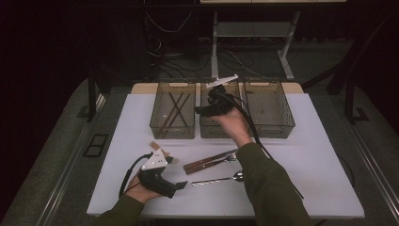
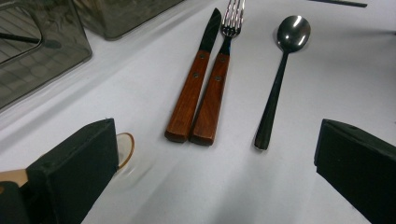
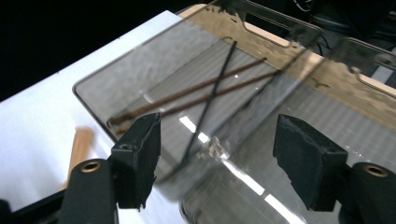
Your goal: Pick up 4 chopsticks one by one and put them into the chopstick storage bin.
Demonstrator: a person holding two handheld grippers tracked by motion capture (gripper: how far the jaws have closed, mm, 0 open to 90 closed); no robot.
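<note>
On the white table (image 1: 306,155), a wooden-handled knife (image 2: 191,88) and fork (image 2: 212,93) lie touching, a slim steel spoon (image 2: 280,74) beside them. The left gripper (image 2: 215,172) faces them, jaws wide and empty. The right gripper (image 3: 217,163), jaws wide, hovers over clear ribbed bins (image 3: 154,70).
</note>
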